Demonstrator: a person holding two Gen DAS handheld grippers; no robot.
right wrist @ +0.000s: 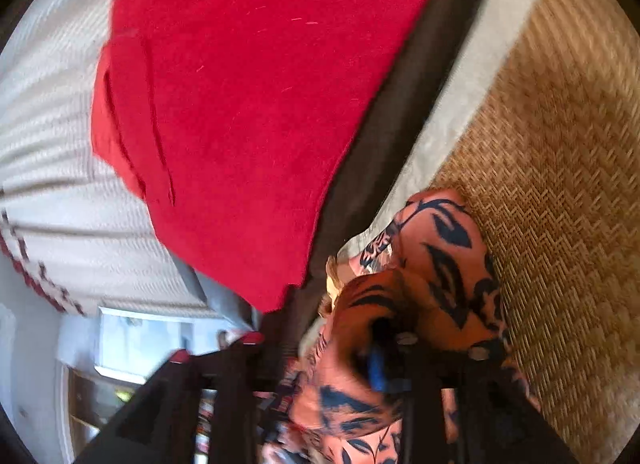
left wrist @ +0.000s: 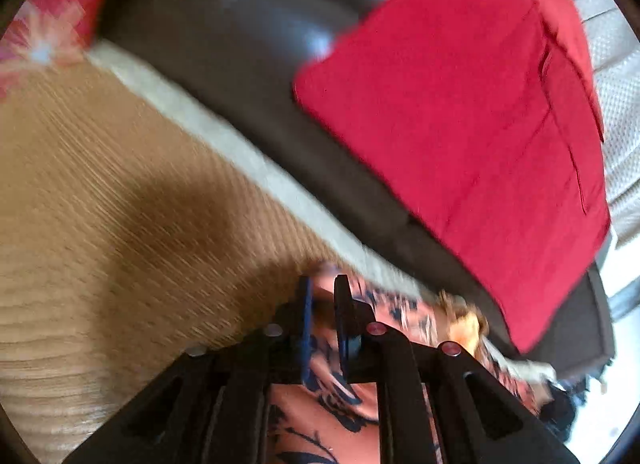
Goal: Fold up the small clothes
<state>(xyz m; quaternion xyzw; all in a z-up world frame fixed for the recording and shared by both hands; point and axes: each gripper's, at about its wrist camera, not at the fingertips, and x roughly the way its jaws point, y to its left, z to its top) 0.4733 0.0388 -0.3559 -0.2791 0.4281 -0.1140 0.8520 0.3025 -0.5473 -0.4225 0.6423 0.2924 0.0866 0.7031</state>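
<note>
Orange leaf-print garment (left wrist: 332, 416) is lying bunched on the woven mat (left wrist: 100, 200), pinched in the nearly clenched left gripper (left wrist: 322, 288). At the right gripper (right wrist: 332, 348), seemingly released, it is draping over the blurred five o'clock finger; red cloth (right wrist: 256, 104) is sitting at twelve o'clock.

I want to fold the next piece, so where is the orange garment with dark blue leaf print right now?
The orange garment with dark blue leaf print lies bunched low in both wrist views on the woven straw mat, beside the mat's pale border and near the red cloth.
</note>
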